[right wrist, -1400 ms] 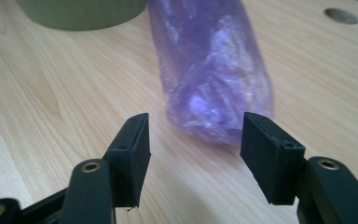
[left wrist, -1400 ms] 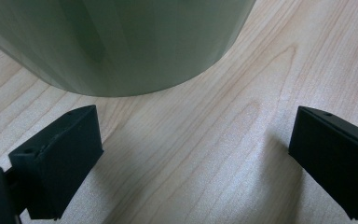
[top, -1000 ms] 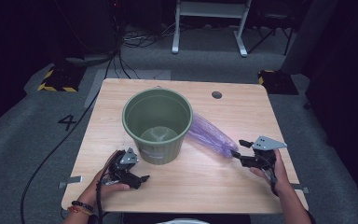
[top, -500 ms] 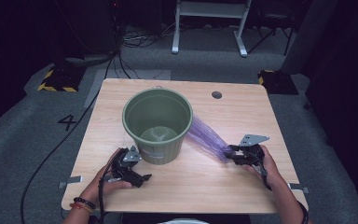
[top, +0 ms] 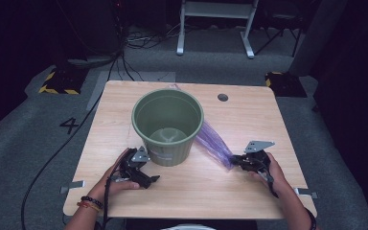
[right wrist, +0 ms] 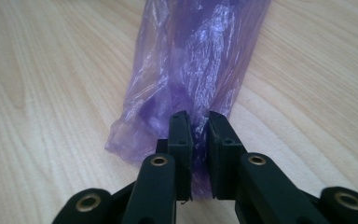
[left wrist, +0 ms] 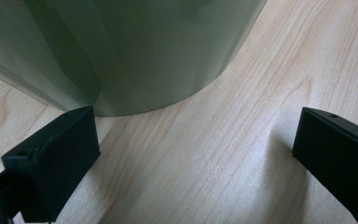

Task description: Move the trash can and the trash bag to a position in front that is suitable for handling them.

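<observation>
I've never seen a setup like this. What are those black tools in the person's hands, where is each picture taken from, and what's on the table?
A person holds a two-jaw gripper in each hand; there is no robot arm. The high view looks down on a wooden table. The other two pictures come from cameras riding on each gripper. A green bucket stands on the table, with a purple plastic bag lying beside it. The left gripper is open, near the bucket's base. The right gripper is shut on the bag's end.
</observation>
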The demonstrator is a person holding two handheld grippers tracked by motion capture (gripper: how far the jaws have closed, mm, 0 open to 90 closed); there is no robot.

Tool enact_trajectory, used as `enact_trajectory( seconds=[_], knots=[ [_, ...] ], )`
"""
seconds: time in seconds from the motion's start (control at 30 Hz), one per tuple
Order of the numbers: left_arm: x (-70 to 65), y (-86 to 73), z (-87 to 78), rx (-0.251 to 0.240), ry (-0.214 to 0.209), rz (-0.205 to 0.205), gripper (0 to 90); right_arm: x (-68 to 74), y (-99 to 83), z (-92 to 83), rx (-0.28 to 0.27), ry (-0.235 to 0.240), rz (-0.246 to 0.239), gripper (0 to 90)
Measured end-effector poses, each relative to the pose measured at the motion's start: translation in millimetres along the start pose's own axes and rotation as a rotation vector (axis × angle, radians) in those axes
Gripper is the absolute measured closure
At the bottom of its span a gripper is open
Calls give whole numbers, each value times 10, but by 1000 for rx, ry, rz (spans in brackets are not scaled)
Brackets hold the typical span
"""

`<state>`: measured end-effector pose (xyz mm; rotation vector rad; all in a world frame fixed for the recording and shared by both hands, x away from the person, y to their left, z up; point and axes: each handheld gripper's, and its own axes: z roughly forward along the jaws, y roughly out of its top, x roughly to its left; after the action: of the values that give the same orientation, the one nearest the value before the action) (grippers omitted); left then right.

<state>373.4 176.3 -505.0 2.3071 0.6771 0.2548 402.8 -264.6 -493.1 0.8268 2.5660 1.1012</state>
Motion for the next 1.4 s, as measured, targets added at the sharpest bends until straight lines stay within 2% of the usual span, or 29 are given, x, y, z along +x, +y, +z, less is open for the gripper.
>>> enact_trajectory(
  seconds=[0.53, 0.7, 0.83, 1.17, 1.27, 1.33, 1.4],
  knots=[
    [0, 176, 163, -1, -6, 8, 0, 363, -34, -37, 26, 81, -56, 808],
    [-9, 218, 198, 1, -8, 14, 3, 472, -29, -40, 35, 95, -85, 817],
    [-18, 245, 227, 0, -13, 10, 0, 559, -28, -41, 39, 126, -110, 817],
    [-31, 284, 262, 1, -17, 14, 0, 748, -15, -9, 29, 174, -152, 778],
    [-33, 283, 262, 1, -15, 14, 0, 771, -12, 2, 24, 190, -173, 693],
    [-36, 281, 259, 1, -10, 14, 2, 769, -10, 5, 23, 182, -181, 622],
    [-44, 271, 250, 0, -9, 12, 3, 772, -11, -2, 28, 183, -187, 513]
  ],
)
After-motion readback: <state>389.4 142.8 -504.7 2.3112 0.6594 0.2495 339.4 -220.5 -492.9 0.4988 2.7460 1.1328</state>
